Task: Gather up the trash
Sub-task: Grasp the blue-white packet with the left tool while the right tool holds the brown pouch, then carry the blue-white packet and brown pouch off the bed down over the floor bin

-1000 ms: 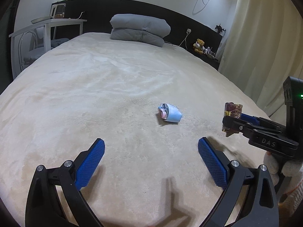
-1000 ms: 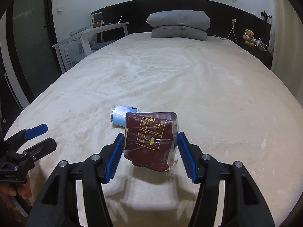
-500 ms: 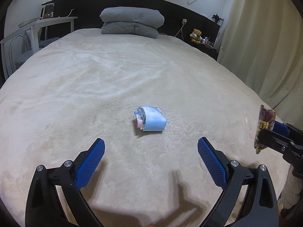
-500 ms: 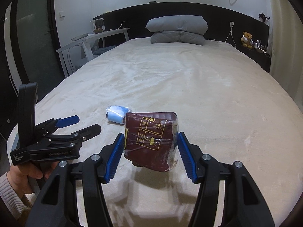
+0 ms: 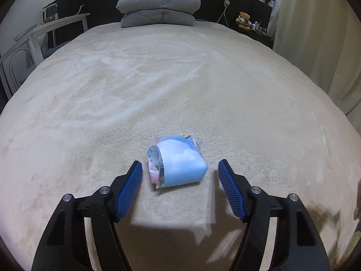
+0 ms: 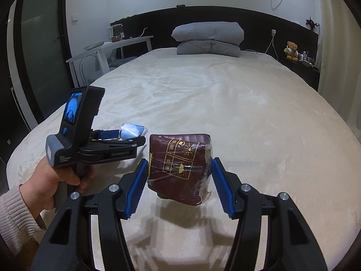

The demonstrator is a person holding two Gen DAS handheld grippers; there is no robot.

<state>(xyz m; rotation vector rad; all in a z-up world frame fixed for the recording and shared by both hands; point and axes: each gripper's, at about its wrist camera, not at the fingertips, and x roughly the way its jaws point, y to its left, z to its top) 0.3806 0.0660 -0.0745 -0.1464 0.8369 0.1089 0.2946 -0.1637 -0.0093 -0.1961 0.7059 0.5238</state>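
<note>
A crumpled light-blue wrapper (image 5: pixel 178 161) lies on the beige bed cover. My left gripper (image 5: pixel 179 167) is open, its blue pads on either side of the wrapper, not touching it. The same gripper (image 6: pixel 129 135) and wrapper (image 6: pixel 132 130) show at the left of the right wrist view, held by a hand. My right gripper (image 6: pixel 179 166) is shut on a dark red packet (image 6: pixel 179 166) with yellow print and clear tape, held a little above the bed.
The beige bed (image 5: pixel 180 79) fills both views. Folded grey bedding (image 5: pixel 159 9) lies at the headboard. A white desk and chair (image 5: pixel 33 38) stand at the left. A teddy bear (image 5: pixel 243 20) sits on a shelf at the right, beside a curtain (image 5: pixel 315 33).
My left gripper has moved forward to the blue wrapper and its jaws have narrowed around it. My right gripper still holds the red packet and has lifted slightly.
</note>
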